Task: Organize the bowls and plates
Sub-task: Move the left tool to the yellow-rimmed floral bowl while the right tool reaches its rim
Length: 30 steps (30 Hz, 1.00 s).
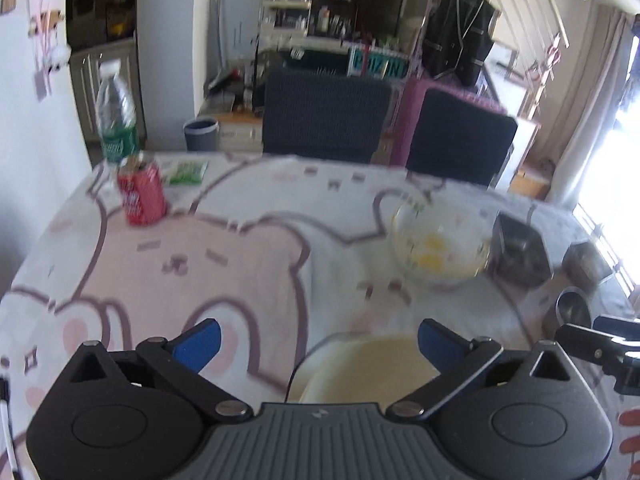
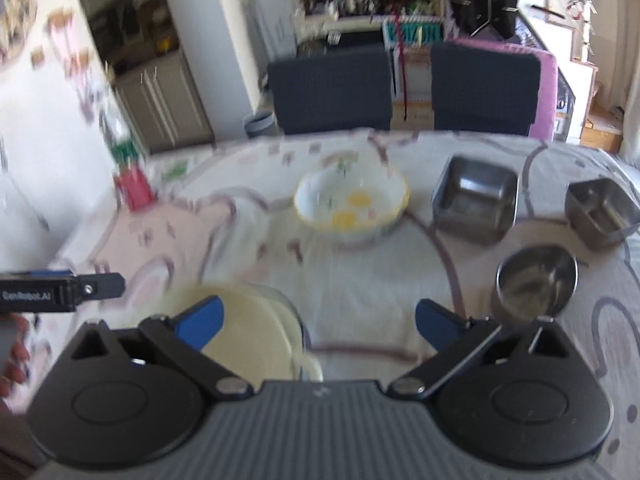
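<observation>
A cream plate stack [image 1: 368,368] lies near the table's front, just below my open, empty left gripper [image 1: 318,342]; it also shows in the right wrist view [image 2: 248,336]. A white bowl with yellow spots [image 1: 438,250] [image 2: 354,204] stands mid-table. Two square steel bowls [image 2: 474,204] [image 2: 604,210] and a round steel bowl [image 2: 536,284] stand to the right. My right gripper [image 2: 318,328] is open and empty above the cloth between the plates and the round bowl.
A red can [image 1: 142,190], a water bottle [image 1: 116,116] and a green packet [image 1: 188,172] stand at the far left. Two dark chairs [image 1: 326,116] stand behind the table [image 1: 180,248]. The left gripper's body shows at the left edge [image 2: 60,292].
</observation>
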{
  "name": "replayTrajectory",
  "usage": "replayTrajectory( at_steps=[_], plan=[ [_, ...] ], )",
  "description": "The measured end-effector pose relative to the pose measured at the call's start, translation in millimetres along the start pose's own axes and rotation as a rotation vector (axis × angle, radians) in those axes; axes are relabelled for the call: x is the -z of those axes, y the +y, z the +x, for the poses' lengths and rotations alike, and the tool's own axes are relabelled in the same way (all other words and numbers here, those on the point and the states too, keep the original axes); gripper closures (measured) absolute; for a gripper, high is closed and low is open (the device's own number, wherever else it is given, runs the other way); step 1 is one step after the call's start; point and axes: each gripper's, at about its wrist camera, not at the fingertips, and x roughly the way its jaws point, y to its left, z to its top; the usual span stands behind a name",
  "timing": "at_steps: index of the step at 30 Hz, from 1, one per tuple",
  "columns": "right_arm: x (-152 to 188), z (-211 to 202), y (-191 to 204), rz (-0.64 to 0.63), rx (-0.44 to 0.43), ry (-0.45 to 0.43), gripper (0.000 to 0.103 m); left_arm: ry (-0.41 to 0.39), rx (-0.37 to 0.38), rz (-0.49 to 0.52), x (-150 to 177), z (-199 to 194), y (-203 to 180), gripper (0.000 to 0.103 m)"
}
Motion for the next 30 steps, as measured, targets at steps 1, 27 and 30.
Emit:
replayTrajectory(
  at_steps=[1, 27, 30],
  plan=[
    [-7, -1, -3, 0.014, 0.001, -0.019, 0.000, -0.018, 0.005, 0.002, -8, 1, -5, 0.000],
    [-88, 159, -111, 0.544, 0.068, 0.126, 0.070, 0.107, 0.055, 0.044, -101, 189, -72, 0.052],
    [-87, 175, -109, 0.540, 0.072, 0.149, 0.072, 0.138, 0.113, 0.039, -100, 211, -73, 0.059]
  ],
)
